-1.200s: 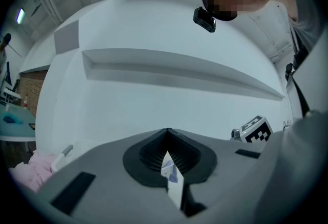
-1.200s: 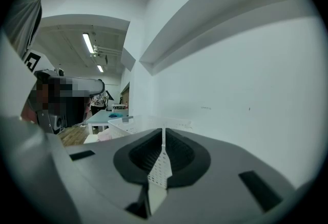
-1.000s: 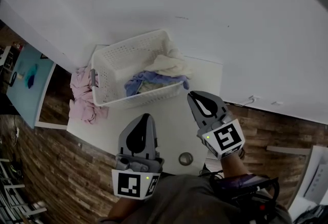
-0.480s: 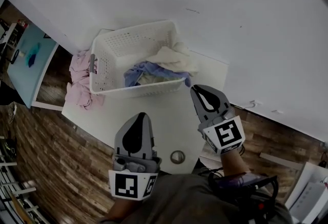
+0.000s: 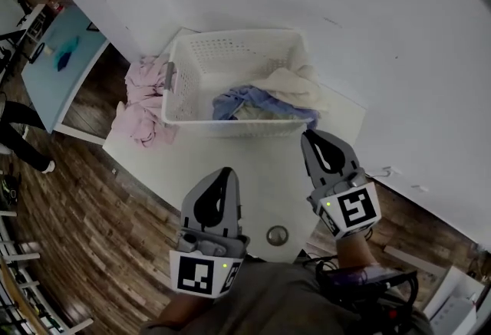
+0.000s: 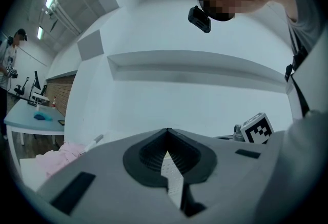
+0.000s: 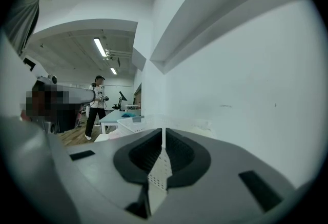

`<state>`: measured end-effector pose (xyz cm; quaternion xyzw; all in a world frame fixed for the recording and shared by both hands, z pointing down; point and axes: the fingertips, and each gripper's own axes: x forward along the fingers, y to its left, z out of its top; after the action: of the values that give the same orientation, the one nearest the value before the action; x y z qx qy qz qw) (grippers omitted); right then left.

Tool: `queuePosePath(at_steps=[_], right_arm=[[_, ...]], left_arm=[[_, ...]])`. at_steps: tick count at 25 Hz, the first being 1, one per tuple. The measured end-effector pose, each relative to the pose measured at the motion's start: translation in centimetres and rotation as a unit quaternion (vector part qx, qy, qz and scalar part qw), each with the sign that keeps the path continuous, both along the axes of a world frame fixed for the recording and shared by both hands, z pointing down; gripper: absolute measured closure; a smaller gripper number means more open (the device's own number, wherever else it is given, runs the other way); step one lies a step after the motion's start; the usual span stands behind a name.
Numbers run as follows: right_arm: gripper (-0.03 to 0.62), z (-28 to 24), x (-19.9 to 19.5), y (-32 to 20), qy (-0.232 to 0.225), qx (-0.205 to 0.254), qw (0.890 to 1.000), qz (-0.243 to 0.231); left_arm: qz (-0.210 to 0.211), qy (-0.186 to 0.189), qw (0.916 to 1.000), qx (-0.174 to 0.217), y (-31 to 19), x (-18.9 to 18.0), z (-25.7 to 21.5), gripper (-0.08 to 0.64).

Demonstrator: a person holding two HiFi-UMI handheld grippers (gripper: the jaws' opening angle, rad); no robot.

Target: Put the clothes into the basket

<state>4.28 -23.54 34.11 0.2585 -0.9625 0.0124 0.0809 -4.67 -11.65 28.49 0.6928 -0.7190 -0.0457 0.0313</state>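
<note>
Holding: I am holding my left gripper [image 5: 222, 174] and my right gripper [image 5: 310, 137] low over the near part of the white table [image 5: 268, 172], both pointing toward the basket [image 5: 196, 107].
Left jaws: they are pressing together tip to tip in the left gripper view, and nothing is sitting between them.
Right jaws: they are meeting along their whole length in the right gripper view, pinching nothing.
Basket: it is sitting on the far part of the table, white and perforated, close against the white wall [image 5: 345, 19].
Clothes inside: a blue garment [image 5: 239, 102] is lying in the basket's right half, and a cream garment [image 5: 295, 84] is draping over the rim at its right end.
Clothes outside: a pile of pink clothes [image 5: 142, 100] is bunching just beside the basket's left end, spilling over the table's left edge.
Right gripper place: its tip is hovering near the basket's near right corner, just short of the blue cloth hanging over the rim there.
Left gripper place: it is hanging nearer to me, well apart from the basket.
Table fitting: a round metal ring [image 5: 277, 234] is showing in the tabletop between my two grippers.
Surroundings: a teal-topped table [image 5: 65, 54] is standing on the wooden floor [image 5: 92, 203] to my left, and a person [image 7: 97, 102] is standing near it.
</note>
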Motion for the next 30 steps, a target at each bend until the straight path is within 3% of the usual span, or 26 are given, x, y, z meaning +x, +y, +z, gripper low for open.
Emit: queuePosePath(at_steps=[18,30], right_arm=[[0.566,0.2,-24.0,14.7,-0.011,0.001,0.995,-0.098],[0.566,-0.2,-34.2,19.1,0.003,0.020,0.990,-0.138]], left_arm=[[-0.098,-0.014,0.9949,0.018,16.2,-21.2,-0.6,0.552],[-0.158,-0.015,0.9867,0.035,22.4,-30.1,-1.7,0.552]])
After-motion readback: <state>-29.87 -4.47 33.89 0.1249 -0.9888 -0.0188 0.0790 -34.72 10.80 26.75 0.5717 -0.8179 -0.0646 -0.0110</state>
